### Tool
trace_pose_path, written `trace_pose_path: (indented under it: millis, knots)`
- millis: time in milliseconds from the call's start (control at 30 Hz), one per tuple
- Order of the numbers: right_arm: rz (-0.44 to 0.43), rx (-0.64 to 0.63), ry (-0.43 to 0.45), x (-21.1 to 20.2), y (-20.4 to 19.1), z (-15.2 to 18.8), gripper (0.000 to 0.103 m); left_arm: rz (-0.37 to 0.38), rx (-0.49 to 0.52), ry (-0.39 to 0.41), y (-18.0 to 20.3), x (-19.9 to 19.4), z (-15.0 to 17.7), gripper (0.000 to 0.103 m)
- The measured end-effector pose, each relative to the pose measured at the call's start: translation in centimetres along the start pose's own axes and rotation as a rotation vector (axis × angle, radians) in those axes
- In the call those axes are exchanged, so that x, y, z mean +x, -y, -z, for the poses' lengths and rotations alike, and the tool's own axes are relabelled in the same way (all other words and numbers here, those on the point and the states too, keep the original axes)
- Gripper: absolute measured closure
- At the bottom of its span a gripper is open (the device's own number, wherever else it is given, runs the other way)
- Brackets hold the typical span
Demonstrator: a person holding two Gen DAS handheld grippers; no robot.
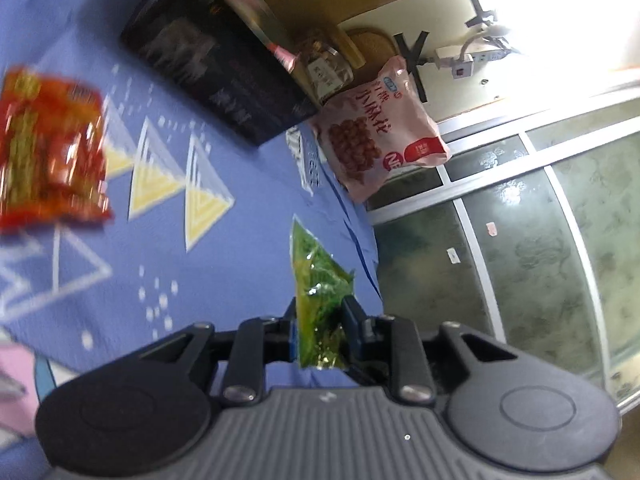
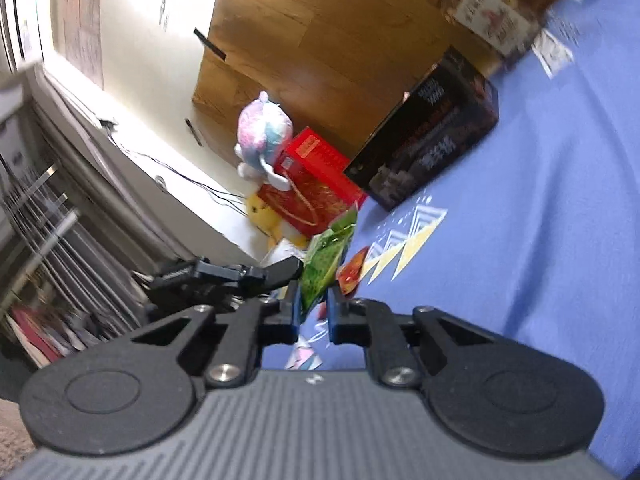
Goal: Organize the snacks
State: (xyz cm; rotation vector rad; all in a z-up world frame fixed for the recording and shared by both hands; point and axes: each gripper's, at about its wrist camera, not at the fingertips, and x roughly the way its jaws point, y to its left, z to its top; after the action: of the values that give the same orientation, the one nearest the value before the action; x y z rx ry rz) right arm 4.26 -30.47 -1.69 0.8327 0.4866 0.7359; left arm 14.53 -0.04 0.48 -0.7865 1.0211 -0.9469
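Observation:
A green snack packet stands upright between the fingers of my left gripper. The jaws are a little apart and the pads do not clamp it. In the right wrist view the same green packet has its lower corner pinched in my right gripper, which is shut on it. One of the left gripper's fingers reaches in from the left and lies against the packet's side. Both grippers hover above a blue bedsheet printed with triangles.
A red snack packet lies on the sheet at the left. A black box, a glass jar and a pink snack bag line the far edge. Beyond the sheet stand a red box and a plush toy.

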Motion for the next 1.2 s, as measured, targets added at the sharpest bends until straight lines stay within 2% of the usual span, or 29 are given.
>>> trace_pose_path:
  millis: [133, 200, 400, 467, 533, 600, 633, 667, 700, 767, 900, 967, 1033, 1100, 1200]
  knots:
    - [0.097, -0.096, -0.027, 2.5, -0.9, -3.1, 0.088, -0.101, 0.095, 0.038, 1.6, -0.1, -2.4, 0.084]
    - [0.118, -0.126, -0.037, 3.7, -0.5, -5.0, 0.088, -0.143, 0.134, 0.067, 2.3, 0.0, -4.3, 0.082]
    - [0.207, -0.284, -0.022, 9.7, -0.5, -11.8, 0.087, -0.269, 0.258, 0.185, 5.0, 1.3, -12.2, 0.082]
    - [0.27, -0.335, -0.012, 11.7, -0.2, -13.5, 0.085, -0.34, 0.291, 0.208, 5.4, 2.8, -14.3, 0.072]
    - [0.387, -0.438, 0.007, 13.9, -0.2, -14.5, 0.079, -0.446, 0.325, 0.214, 5.3, 5.1, -16.0, 0.065]
    - [0.541, -0.536, -0.007, 15.8, -0.1, -14.7, 0.065, -0.549, 0.382, 0.204, 4.8, 7.1, -16.7, 0.061]
    - [0.589, -0.575, -0.013, 16.4, 0.1, -14.6, 0.062, -0.589, 0.402, 0.206, 4.6, 7.6, -16.7, 0.059]
    - [0.608, -0.596, -0.007, 16.3, 0.2, -14.3, 0.061, -0.615, 0.413, 0.21, 4.4, 7.8, -16.6, 0.059]
    - [0.618, -0.599, 0.002, 16.0, 0.3, -14.0, 0.061, -0.607, 0.411, 0.211, 4.3, 7.5, -16.4, 0.059]
    - [0.599, -0.576, 0.037, 14.5, 0.3, -13.2, 0.061, -0.569, 0.399, 0.222, 4.2, 6.2, -15.6, 0.059]
    - [0.558, -0.545, 0.122, 11.4, -1.1, -10.9, 0.059, -0.541, 0.405, 0.288, 4.7, 1.5, -13.4, 0.059]
    - [0.511, -0.501, 0.114, 11.1, -2.0, -10.1, 0.059, -0.533, 0.388, 0.321, 4.6, -0.7, -12.2, 0.058]
    - [0.441, -0.431, 0.027, 11.1, -1.8, -8.5, 0.059, -0.565, 0.351, 0.341, 3.8, -3.2, -10.4, 0.057]
    - [0.377, -0.364, -0.104, 12.0, -1.3, -6.8, 0.058, -0.609, 0.305, 0.348, 2.3, -5.2, -8.3, 0.057]
    - [0.316, -0.331, -0.252, 14.3, -1.2, -4.3, 0.057, -0.641, 0.218, 0.324, -0.4, -6.9, -5.8, 0.057]
